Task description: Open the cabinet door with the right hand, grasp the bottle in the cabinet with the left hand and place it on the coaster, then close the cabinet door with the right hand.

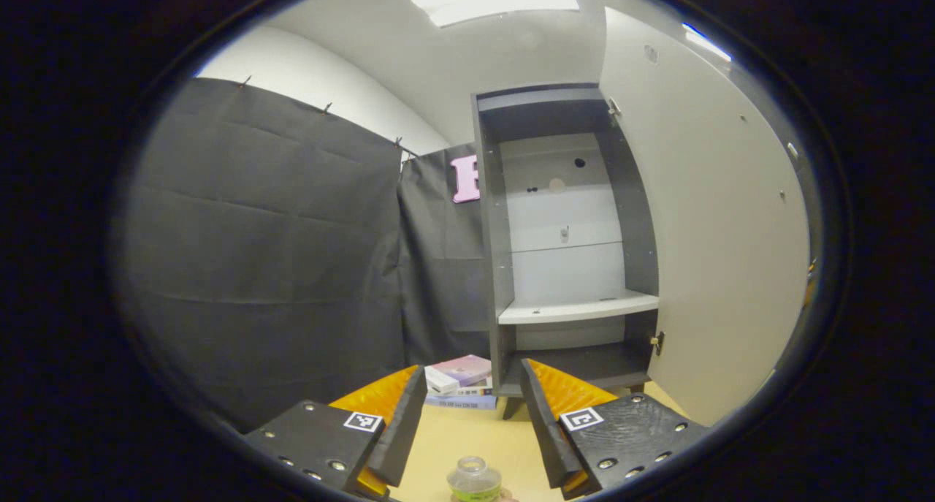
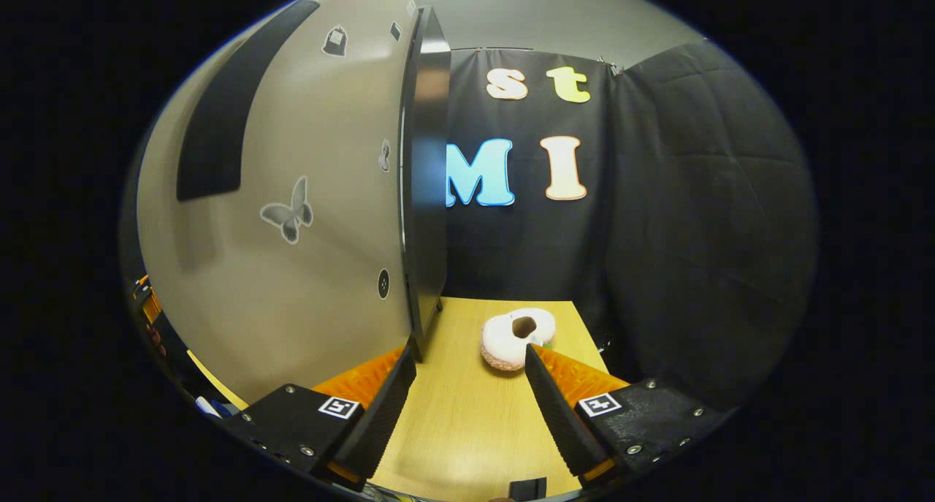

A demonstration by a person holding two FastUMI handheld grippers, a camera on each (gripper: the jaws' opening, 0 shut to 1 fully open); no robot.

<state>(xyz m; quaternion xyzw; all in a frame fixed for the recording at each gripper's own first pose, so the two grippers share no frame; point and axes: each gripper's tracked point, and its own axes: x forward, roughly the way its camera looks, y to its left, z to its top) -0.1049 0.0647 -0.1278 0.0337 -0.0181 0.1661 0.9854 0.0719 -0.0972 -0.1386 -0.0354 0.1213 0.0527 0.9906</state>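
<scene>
**Door open, bottle on the table, both grippers empty**

From my left gripper view: left gripper (image 1: 471, 414) has its fingers spread wide, nothing between them. The bottle (image 1: 474, 480) stands upright on the wooden table (image 1: 467, 436), at the bottom edge of the frame, below the gap between the fingers and not touched by either. I see a thin rim of something under its base, but it's cut off by the frame edge, so I can't tell if that's the coaster.

The cabinet (image 1: 566, 246) stands straight ahead at the far side of the table. Its door (image 1: 708, 224) is swung fully open to the right. Inside I see a pale shelf (image 1: 577, 310) with nothing on it. A small stack of books (image 1: 460, 381) sits on the table just left of the cabinet's foot.

From my right gripper view: right gripper (image 2: 467, 396) also has its fingers wide apart, holding nothing. The door's outer face (image 2: 292, 217), with a butterfly sticker (image 2: 288, 213), takes up the left side; its dark edge (image 2: 424, 180) comes down just beside the left finger, contact unclear. A round pinkish-white ring-shaped object (image 2: 511, 337) lies on the table (image 2: 467, 429) beyond the fingers, near the right fingertip.
</scene>
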